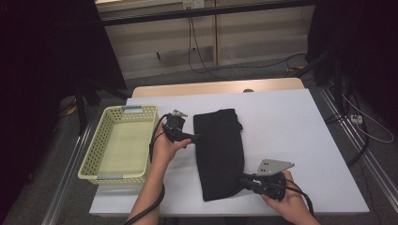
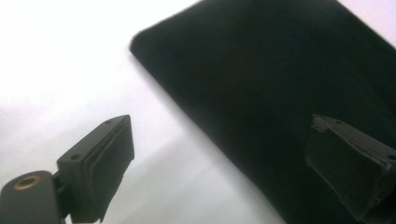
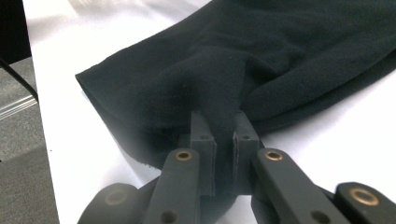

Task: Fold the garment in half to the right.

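A folded black cloth lies along the middle of the white table. My left gripper sits at the cloth's left edge, partway up. Its jaws stand wide open, one over the bare table and one over the cloth. My right gripper is at the cloth's near right corner. It is shut on a pinched fold of the black cloth, which bunches up between the pads.
A pale yellow mesh basket stands on the table's left side beside my left hand. Dark stands and cables lie on the floor around the table. The table's right half is bare white surface.
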`<state>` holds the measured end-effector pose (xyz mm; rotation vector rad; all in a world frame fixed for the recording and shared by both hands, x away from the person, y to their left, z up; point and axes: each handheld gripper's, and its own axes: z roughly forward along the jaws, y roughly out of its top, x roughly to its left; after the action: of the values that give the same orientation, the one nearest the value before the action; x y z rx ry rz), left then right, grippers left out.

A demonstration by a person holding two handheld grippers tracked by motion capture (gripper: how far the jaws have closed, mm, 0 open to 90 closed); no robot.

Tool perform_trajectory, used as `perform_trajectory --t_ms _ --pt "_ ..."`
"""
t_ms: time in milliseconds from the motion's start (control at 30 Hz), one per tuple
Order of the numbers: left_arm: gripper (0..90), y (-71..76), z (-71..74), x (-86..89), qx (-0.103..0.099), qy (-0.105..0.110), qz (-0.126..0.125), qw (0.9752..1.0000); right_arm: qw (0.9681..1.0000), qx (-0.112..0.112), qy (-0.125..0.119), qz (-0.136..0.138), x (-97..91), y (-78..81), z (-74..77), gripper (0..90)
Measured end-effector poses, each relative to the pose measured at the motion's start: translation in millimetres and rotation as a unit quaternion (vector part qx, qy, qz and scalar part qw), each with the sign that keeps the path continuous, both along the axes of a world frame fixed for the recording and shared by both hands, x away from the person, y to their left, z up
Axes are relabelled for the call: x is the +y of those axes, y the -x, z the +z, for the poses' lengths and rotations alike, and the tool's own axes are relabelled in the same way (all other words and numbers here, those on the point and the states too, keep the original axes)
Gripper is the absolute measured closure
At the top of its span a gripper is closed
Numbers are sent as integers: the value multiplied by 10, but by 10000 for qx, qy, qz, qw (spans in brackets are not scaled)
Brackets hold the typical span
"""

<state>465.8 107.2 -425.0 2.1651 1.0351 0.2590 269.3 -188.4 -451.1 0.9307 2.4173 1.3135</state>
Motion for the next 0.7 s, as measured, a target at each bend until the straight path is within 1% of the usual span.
perform_trajectory --t_ms 33,67,100,167,200,267,300,367,400,433,533,600,633,700 --pt "115 -18 -22 -13 -8 28 88 10000 10000 12 4 -4 -8 0 -2 830" --pt "122 -40 -34 -18 0 11 123 9999 10000 21 -20 -7 -14 -2 -6 829" --pt "149 -63 -43 -18 7 -7 114 9999 10000 43 -26 -5 -23 -4 -12 828" --pt "161 -105 -70 -43 -27 -18 179 9998 10000 45 -21 -4 -22 -3 -14 828" --pt "172 -134 -75 -41 -32 -107 141 9998 10000 43 -7 3 -19 -3 -16 828" --pt "182 -190 -93 -61 -62 -94 205 9997 10000 26 3 7 -11 -1 -17 828" --pt "201 -219 -103 -75 -53 -109 209 9997 10000 24 2 13 -9 -2 -17 828" --pt "211 -275 -121 -101 -36 -110 227 9997 10000 26 -14 10 -10 -4 -18 828" --pt "226 -298 -139 -124 -23 -47 307 9995 10000 34 -7 15 -12 -6 -20 828" --pt "233 -324 -152 -134 15 -154 250 9996 10000 37 -1 17 -13 -9 -23 828" --pt "246 -380 -194 -169 82 -104 318 9994 10000 43 11 16 -9 -13 -30 828" --pt "246 -408 -216 -191 139 -118 369 9992 10000 49 -5 17 -5 -16 -34 828" --pt "246 -420 -231 -206 184 -62 418 9989 10000 46 -5 15 -3 -17 -35 828" --pt "246 -444 -254 -226 203 -153 441 9987 10000 56 -22 16 1 -23 -40 827"
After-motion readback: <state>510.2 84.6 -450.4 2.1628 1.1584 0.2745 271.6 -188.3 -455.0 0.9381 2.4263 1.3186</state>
